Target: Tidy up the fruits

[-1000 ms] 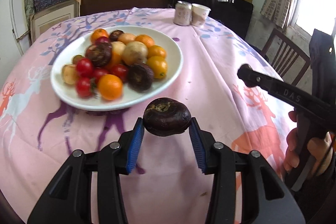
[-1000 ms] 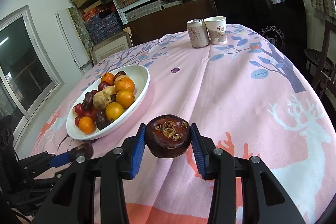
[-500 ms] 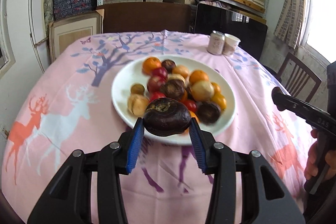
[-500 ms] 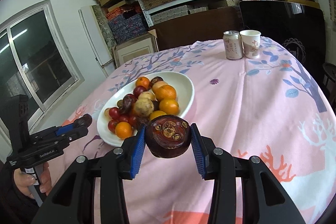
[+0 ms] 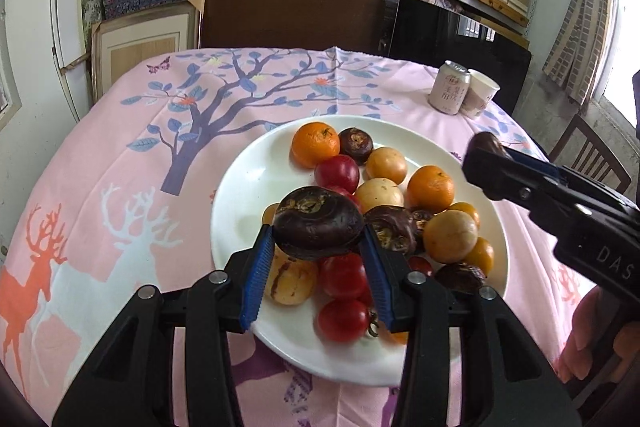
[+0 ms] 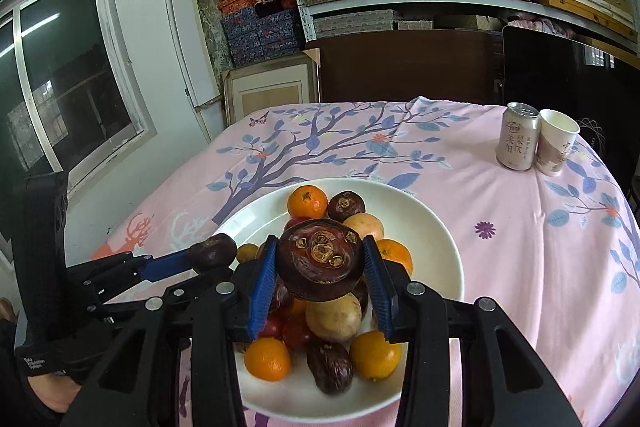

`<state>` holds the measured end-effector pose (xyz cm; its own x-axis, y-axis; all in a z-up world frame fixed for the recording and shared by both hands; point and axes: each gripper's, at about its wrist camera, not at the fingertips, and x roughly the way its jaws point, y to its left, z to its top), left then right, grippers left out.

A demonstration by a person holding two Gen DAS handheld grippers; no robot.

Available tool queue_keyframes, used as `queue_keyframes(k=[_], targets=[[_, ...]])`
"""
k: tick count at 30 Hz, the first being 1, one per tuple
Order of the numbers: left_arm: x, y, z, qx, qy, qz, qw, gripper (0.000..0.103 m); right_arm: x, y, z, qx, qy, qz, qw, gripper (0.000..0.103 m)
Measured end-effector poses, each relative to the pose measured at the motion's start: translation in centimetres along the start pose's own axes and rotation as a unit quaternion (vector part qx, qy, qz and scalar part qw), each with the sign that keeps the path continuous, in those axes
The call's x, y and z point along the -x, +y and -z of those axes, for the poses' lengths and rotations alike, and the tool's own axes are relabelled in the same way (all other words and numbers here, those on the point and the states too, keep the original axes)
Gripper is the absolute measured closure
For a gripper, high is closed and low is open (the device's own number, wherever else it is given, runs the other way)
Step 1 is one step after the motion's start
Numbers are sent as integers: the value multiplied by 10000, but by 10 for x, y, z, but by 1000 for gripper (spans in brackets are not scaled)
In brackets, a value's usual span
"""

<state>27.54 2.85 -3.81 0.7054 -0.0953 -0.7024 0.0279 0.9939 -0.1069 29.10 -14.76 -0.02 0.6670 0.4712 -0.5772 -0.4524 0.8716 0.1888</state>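
A round bench [image 5: 120,155] covered in a pink cloth printed with trees and deer carries a wide white plate [image 5: 248,183], the landmark for everything here. The plate is heaped with fruits [image 5: 400,211]: oranges, red tomatoes, pale yellow rounds and several dark brown ones, which suggests most of the gathering is done. Two pieces are not yet on it. The left gripper [image 5: 318,261] hangs above the plate's near edge, its blue fingers [image 5: 256,275] clamped on a dark brown water chestnut [image 5: 318,223]. The right gripper [image 6: 320,277] hovers over the plate's middle, its fingers [image 6: 262,279] closed tight on a second brown chestnut [image 6: 320,263]. Judging by this, what remains is to set both down on the pile and let go. Each gripper stands close beside the other over the plate, so they could bump, and the heap leaves little flat room. Well beyond the plate, at the bench's far right, a drink can [image 6: 518,137] touches a paper cup [image 6: 556,143], clear of the work.
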Motion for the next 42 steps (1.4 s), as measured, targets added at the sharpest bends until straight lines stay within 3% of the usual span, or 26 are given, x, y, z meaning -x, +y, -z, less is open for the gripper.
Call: queue_keyframes(k=[3, 5, 7, 11, 16, 22, 29, 33, 42], targets=[[-7, 0, 2, -37, 81, -23, 10000, 58, -10, 4, -1, 54, 29, 30, 10000, 49], [-3, 0, 5, -74, 9, -54, 10000, 45, -7, 2, 2, 15, -8, 36, 10000, 45], [6, 0, 8, -112, -124, -118, 9998, 25, -1, -3, 7, -90, 16, 5, 10000, 45], [32, -5, 25, -293, -302, -36, 9991, 8, 28, -18, 28, -411, -85, -146, 9990, 37], [54, -10, 62, -333, -167, 99, 9993, 6, 68, -37, 75, -904, -302, -251, 9951, 19], [77, -19, 97, -159, -117, 2, 9998, 5, 93, -40, 108, -1054, -206, -117, 9941, 17], [104, -36, 120, -297, -65, -347, 9989, 5, 121, -26, 140, -979, -120, -14, 9951, 3], [120, -42, 129, -408, -125, -555, 9975, 5, 134, -23, 153, -950, -54, 228, 9952, 3], [161, -45, 137, -387, -378, -477, 9974, 5, 171, -12, 166, -769, -99, 736, 9943, 3]])
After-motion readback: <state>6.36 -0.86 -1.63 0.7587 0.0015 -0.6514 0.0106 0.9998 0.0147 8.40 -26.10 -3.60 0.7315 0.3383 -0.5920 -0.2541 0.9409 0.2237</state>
